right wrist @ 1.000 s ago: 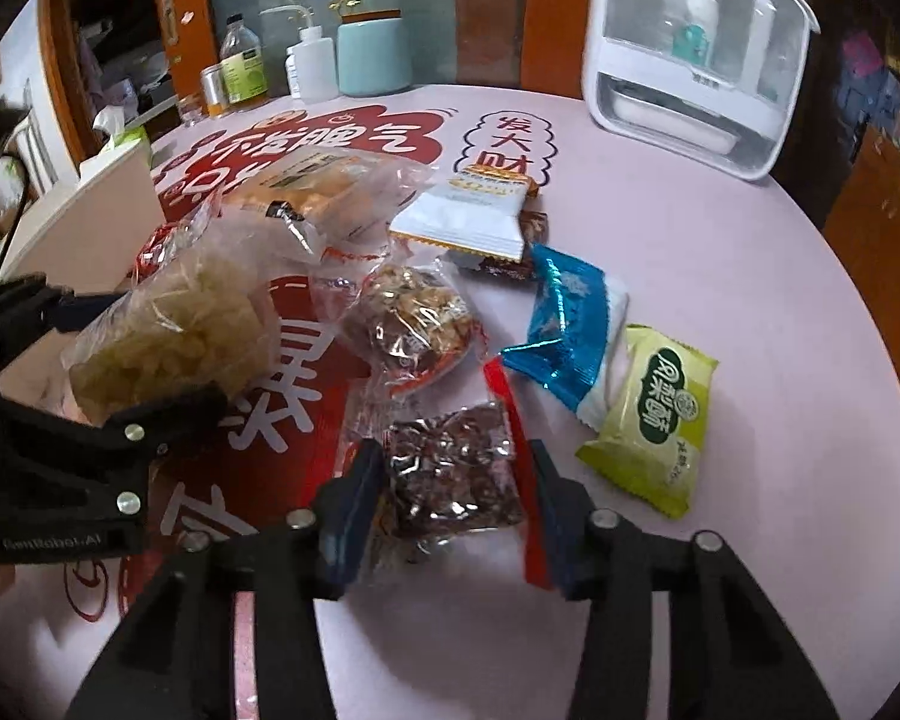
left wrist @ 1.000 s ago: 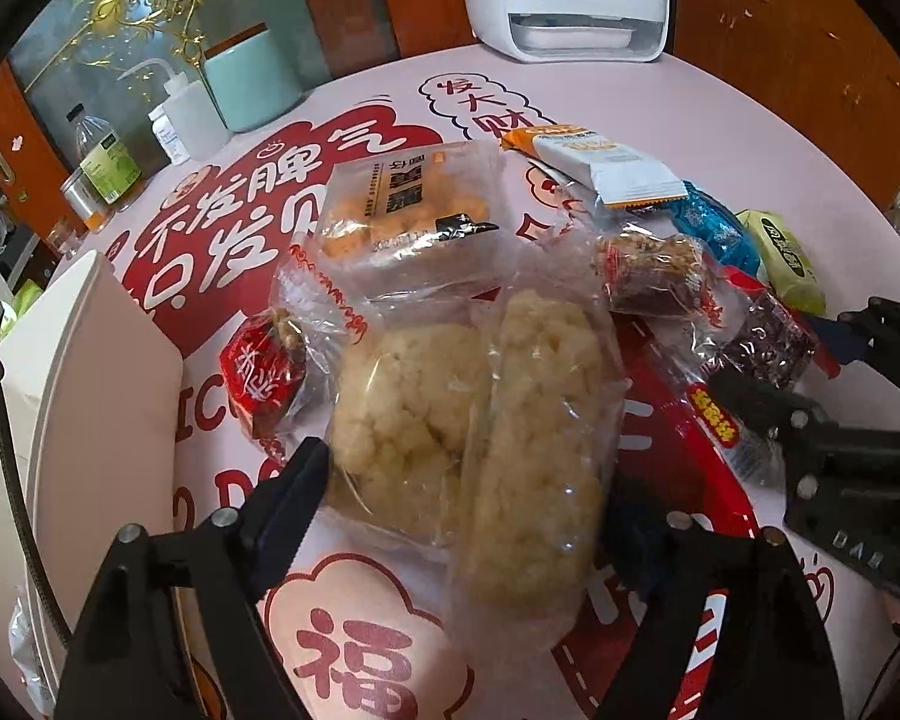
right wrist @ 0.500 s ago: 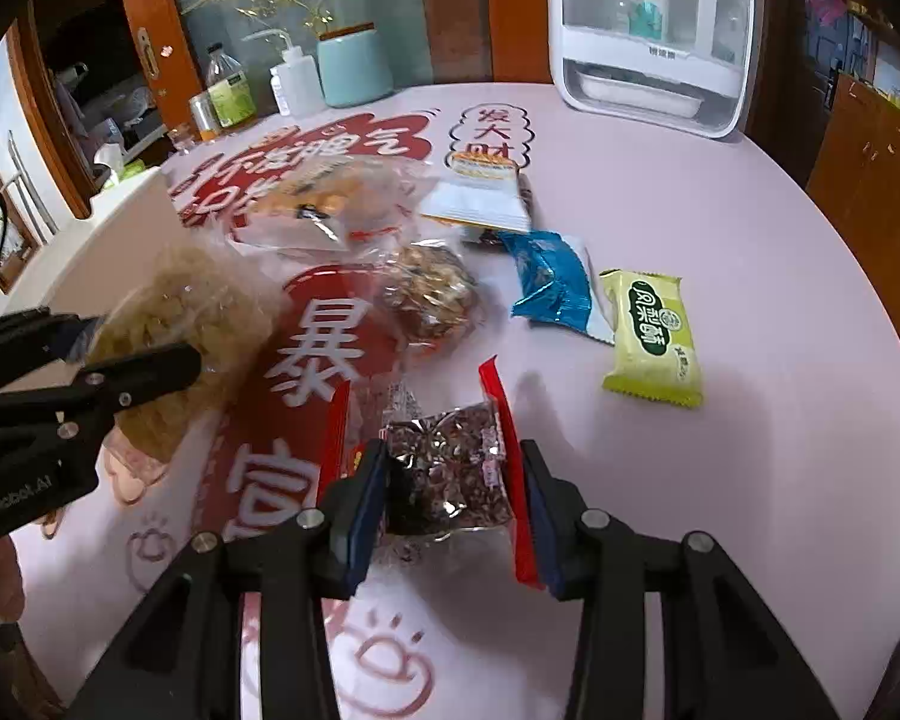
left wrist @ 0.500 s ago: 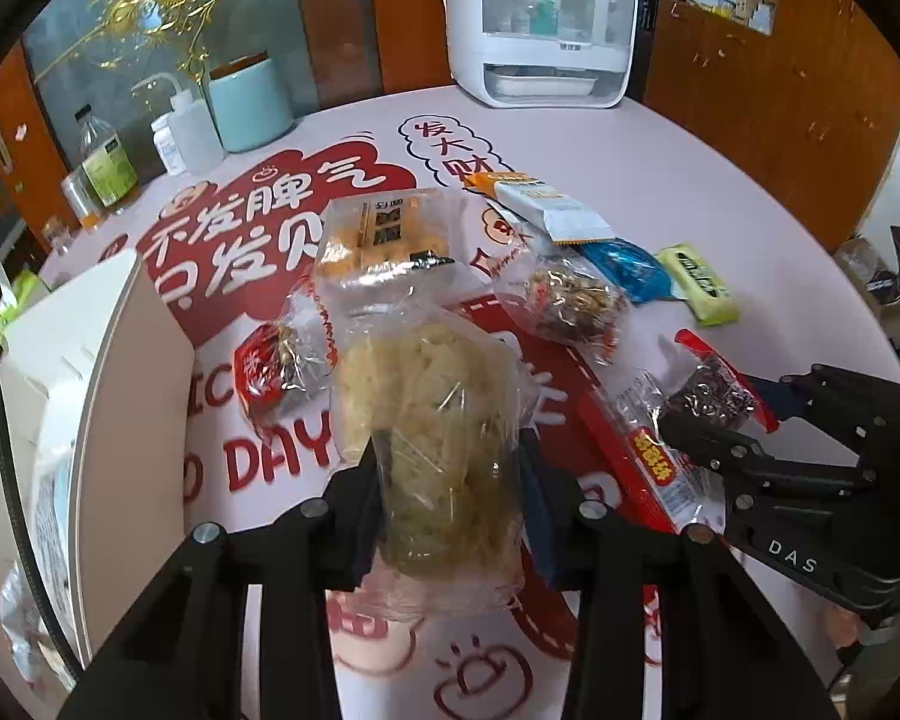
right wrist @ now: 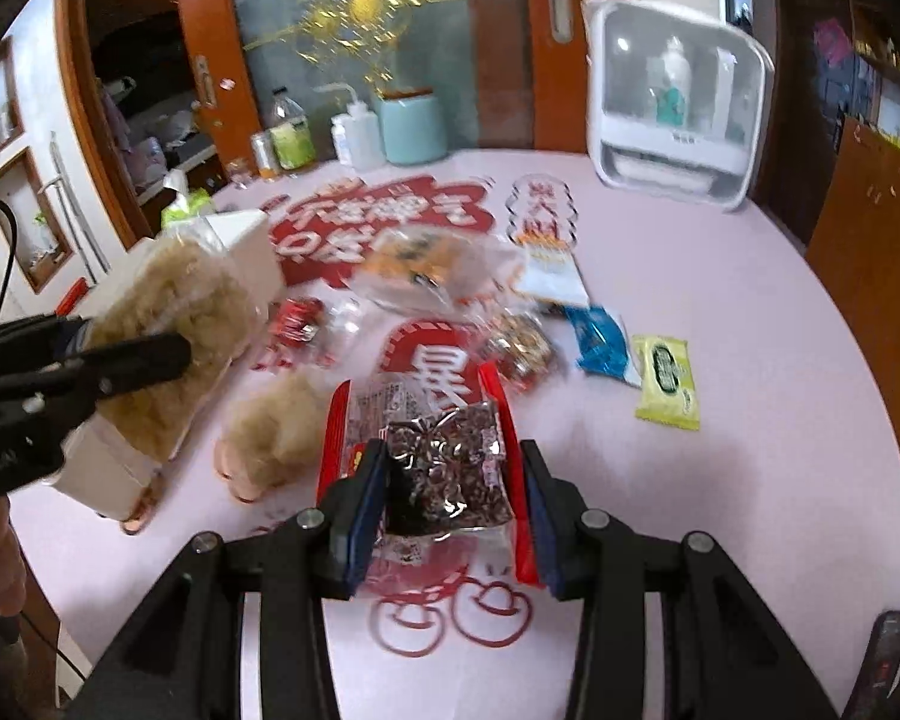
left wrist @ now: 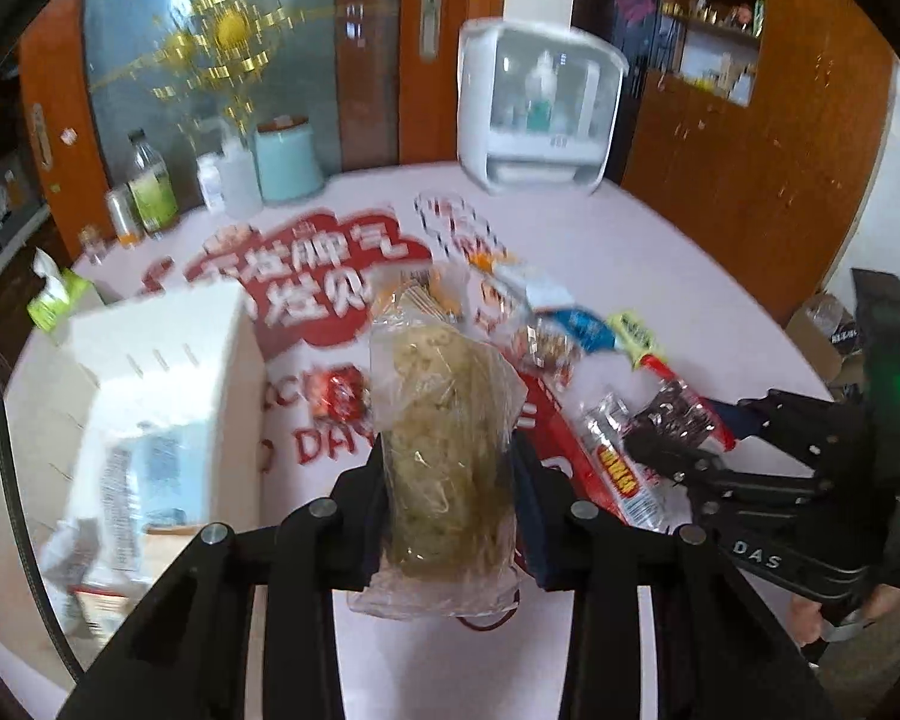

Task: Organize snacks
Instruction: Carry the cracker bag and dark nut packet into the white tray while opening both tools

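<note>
A clear bag of pale puffed-rice cake [left wrist: 444, 420] stands upright between the pads of my left gripper [left wrist: 450, 480], which is shut on it and holds it above the table. From the right wrist view the same bag [right wrist: 174, 324] hangs beside the white organizer box [right wrist: 240, 240]. My right gripper [right wrist: 450, 504] is shut on a red-edged packet of dark snack [right wrist: 444, 468], also off the table. A second rice cake bag [right wrist: 276, 426] lies on the pink table [right wrist: 720, 312].
Loose snacks lie mid-table: an orange cracker bag [right wrist: 426, 264], a white packet [right wrist: 555, 276], a blue one [right wrist: 600, 339], a green one [right wrist: 669, 381]. A white appliance [right wrist: 672, 102], teal canister [right wrist: 411, 126] and bottles [right wrist: 291, 138] stand at the back.
The left gripper closed on one rice cake bag and lifted it toward the white box. The right gripper rose with the dark packet held between its pads.
</note>
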The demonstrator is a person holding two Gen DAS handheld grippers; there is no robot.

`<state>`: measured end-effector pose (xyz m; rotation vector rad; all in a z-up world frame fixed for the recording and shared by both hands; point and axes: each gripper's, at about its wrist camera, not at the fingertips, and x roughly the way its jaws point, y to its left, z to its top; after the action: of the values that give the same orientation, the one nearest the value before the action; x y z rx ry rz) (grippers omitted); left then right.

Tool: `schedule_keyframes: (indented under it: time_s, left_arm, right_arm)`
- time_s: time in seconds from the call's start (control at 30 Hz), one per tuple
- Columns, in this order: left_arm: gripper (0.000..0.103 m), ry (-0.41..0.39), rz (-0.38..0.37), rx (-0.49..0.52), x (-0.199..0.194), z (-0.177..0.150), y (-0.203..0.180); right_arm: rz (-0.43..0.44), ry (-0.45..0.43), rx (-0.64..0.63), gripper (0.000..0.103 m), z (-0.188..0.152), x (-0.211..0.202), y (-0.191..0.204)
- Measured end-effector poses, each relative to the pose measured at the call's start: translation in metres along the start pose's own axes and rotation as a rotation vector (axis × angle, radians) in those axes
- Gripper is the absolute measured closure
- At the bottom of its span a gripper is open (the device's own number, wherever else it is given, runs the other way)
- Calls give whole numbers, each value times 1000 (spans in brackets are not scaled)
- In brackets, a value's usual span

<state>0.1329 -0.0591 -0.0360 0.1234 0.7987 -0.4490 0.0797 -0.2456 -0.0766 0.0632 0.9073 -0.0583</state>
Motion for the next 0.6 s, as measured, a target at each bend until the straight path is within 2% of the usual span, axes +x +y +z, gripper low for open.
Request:
schedule_keyframes:
  time_s: [0.13, 0.3, 0.6]
  left_arm:
    - [68, -78, 29, -2, -44, 4, 14]
    - [68, -164, 104, -34, -94, 8, 43]
    - [68, -246, 256, -147, -160, 5, 112]
  right_arm:
    - [16, -60, -37, 60, 12, -23, 22]
    - [58, -157, -87, 60, 37, -55, 56]
    - [165, -307, -165, 60, 86, -99, 118]
